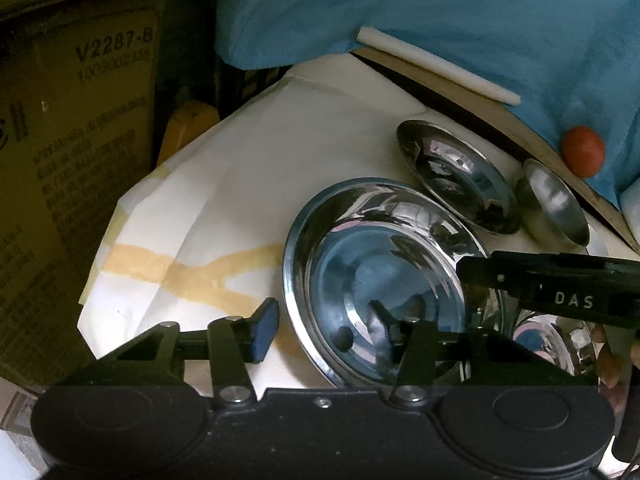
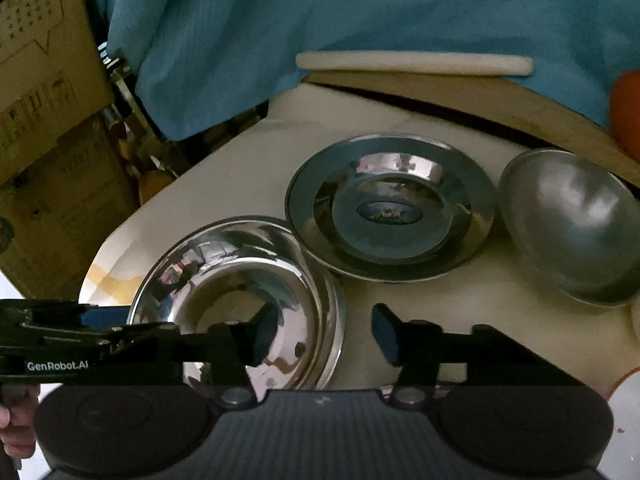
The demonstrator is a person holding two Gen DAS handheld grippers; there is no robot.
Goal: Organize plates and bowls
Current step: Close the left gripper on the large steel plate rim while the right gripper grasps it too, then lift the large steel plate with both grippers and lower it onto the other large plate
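A large shiny steel bowl (image 1: pixel 380 276) (image 2: pixel 240 280) stands on the white paper-covered table (image 1: pixel 224 200). My left gripper (image 1: pixel 324 316) straddles its left rim, one finger outside and one inside, with a small gap showing at the outer pad (image 1: pixel 266 332). My right gripper (image 2: pixel 324 320) straddles the opposite rim, open; its outer pad (image 2: pixel 386 336) stands clear of the rim. Behind the bowl lie a steel plate (image 1: pixel 456 176) (image 2: pixel 390 206) and a smaller matte steel bowl (image 1: pixel 554 204) (image 2: pixel 572 224), tilted.
A blue cloth (image 1: pixel 440 20) (image 2: pixel 320 20) hangs behind the table, with a white rod (image 1: pixel 436 64) and an orange ball (image 1: pixel 582 150) beside it. Cardboard boxes (image 1: pixel 80 140) (image 2: pixel 44 60) stand past the table's left edge. Another shiny steel piece (image 1: pixel 548 340) shows under the right gripper's frame.
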